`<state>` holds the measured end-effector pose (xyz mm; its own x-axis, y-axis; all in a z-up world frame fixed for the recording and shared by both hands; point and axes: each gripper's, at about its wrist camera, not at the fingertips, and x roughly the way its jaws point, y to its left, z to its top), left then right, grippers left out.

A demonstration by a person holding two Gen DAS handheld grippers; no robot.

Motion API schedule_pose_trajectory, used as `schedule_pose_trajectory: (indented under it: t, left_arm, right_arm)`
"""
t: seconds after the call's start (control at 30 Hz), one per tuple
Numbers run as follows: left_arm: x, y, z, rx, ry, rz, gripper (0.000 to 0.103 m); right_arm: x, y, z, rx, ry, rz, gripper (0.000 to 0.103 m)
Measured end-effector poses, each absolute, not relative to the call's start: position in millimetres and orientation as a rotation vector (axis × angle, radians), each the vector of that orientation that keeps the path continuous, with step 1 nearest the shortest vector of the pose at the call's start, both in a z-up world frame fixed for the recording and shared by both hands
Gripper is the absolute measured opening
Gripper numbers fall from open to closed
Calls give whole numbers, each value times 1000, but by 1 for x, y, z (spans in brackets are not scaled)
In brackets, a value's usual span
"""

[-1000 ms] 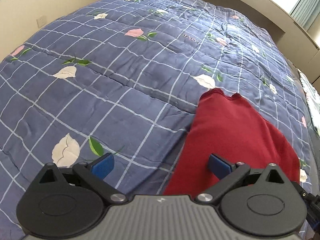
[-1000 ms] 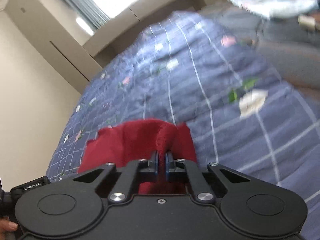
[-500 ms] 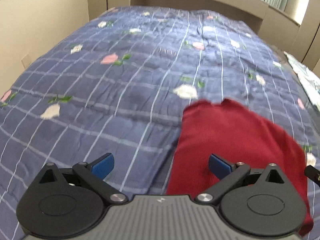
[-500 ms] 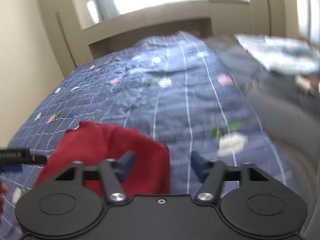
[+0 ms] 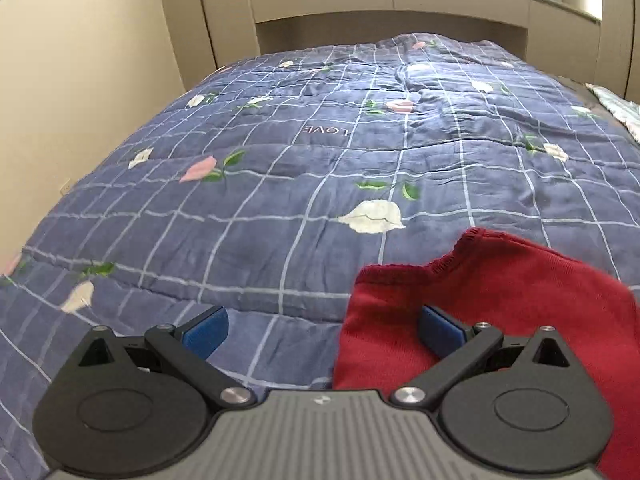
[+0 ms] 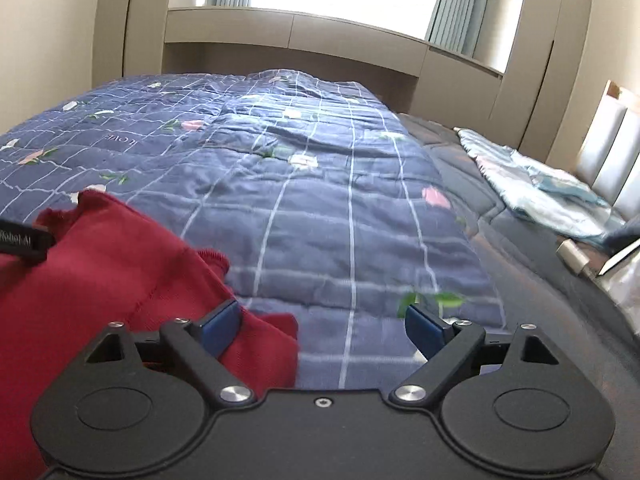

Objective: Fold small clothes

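Red garment (image 5: 520,300) lying flat on the blue quilted bed (image 5: 300,184). Left gripper (image 5: 322,330) spread wide, nothing held. Right gripper (image 6: 320,330) opening, jaws empty over the garment's edge.

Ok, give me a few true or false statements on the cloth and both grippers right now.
1. The red garment lies on the blue quilt. True.
2. The right gripper is clamped on the garment. False: its jaws are opening, pressing on nothing.
3. The left gripper is open. True.
4. The garment is white. False: it is red.
5. A light patterned cloth lies at the bed's far right. True.
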<state>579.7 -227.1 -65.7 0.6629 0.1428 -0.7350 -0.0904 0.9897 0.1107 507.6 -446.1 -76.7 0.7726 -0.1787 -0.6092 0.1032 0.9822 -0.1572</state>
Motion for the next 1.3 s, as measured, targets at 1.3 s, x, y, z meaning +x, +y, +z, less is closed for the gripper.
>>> schedule_pose_trajectory:
  t: [1.3]
  left_arm:
    - [469, -140, -30, -121, 1098, -161, 103]
  right_arm:
    - [363, -388, -36, 36, 671, -299, 102]
